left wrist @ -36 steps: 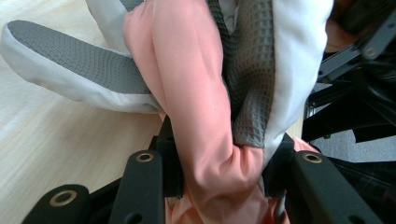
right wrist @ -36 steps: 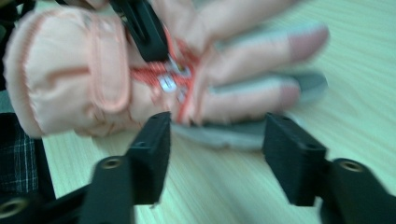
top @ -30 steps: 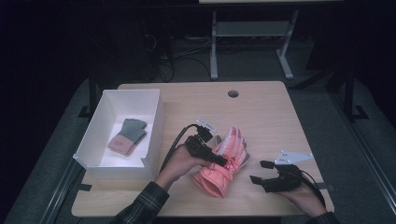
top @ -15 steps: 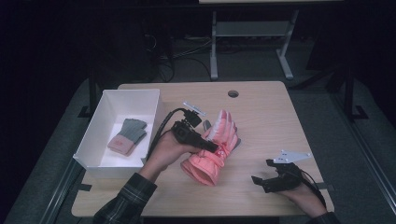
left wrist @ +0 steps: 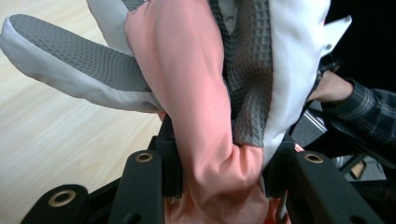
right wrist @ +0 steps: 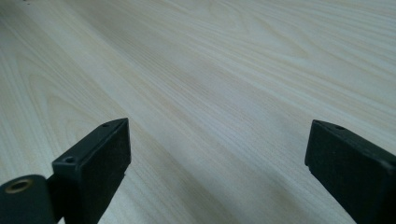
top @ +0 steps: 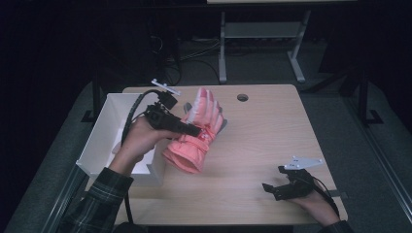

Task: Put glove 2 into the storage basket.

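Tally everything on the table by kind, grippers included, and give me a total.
Pink and grey winter glove, clamped in the left gripper and lifted: 1
White open box at the table's left edge: 1
Handheld grippers: 2, counting the right gripper, jaws apart, low over the bare wood
Total: 4
What lies inside the box cannot be seen behind the hand.

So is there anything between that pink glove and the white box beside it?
Nothing visible. The pink glove, clamped in the left gripper, hangs just right of the white box; the person's left hand sits over the box's near edge.
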`<action>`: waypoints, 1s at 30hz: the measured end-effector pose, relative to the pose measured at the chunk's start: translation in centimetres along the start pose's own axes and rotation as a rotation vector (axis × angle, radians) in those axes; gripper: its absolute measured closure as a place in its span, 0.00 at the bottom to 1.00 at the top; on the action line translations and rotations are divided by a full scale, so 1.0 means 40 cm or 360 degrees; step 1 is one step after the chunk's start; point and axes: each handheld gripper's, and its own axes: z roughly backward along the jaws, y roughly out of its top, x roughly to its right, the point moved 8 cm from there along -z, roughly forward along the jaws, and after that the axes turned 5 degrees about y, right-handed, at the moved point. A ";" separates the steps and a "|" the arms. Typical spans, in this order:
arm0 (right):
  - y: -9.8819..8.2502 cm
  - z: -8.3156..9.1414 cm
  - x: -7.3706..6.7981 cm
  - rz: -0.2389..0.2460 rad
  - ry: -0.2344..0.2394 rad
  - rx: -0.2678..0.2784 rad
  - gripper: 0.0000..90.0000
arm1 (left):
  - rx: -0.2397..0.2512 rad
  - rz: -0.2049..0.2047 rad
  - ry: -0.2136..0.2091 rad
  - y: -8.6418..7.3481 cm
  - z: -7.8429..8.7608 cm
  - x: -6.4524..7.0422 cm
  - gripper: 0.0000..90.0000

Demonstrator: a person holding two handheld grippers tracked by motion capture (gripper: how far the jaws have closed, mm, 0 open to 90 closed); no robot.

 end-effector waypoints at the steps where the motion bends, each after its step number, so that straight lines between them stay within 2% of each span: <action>1: -0.001 -0.001 0.003 0.0017 -0.0004 0.0003 0.07 | 0.0015 0.0000 0.0018 0.000 0.016 -0.010 0.66; 6: -0.001 -0.002 0.002 0.0013 -0.0004 0.0006 0.07 | 0.0092 0.0069 0.0075 -0.009 0.089 -0.064 0.66; 10: -0.004 -0.004 0.003 0.0010 -0.0003 -0.0006 0.07 | 0.0121 0.0114 0.0158 -0.021 0.145 -0.112 0.66; 11: -0.005 -0.004 0.003 0.0008 -0.0004 -0.0007 0.07 | 0.0146 0.0144 0.0173 -0.026 0.162 -0.126 0.66; 14: -0.004 -0.004 0.003 0.0003 -0.0004 -0.0005 0.07 | 0.0162 0.0182 0.0207 -0.040 0.190 -0.157 0.66; 16: -0.003 -0.004 0.004 0.0012 -0.0008 -0.0003 0.07 | 0.0172 0.0220 0.0248 -0.059 0.209 -0.190 0.66; 21: -0.005 -0.006 0.004 -0.0006 -0.0011 -0.0007 0.07 | 0.0168 0.0294 0.0317 -0.100 0.219 -0.252 0.66; 28: -0.005 -0.006 0.006 -0.0001 -0.0012 -0.0009 0.07 | 0.0118 0.0382 0.0419 -0.155 0.199 -0.335 0.66; 30: -0.006 -0.007 0.006 -0.0001 -0.0013 -0.0014 0.07 | 0.0128 0.0403 0.0424 -0.163 0.196 -0.351 0.66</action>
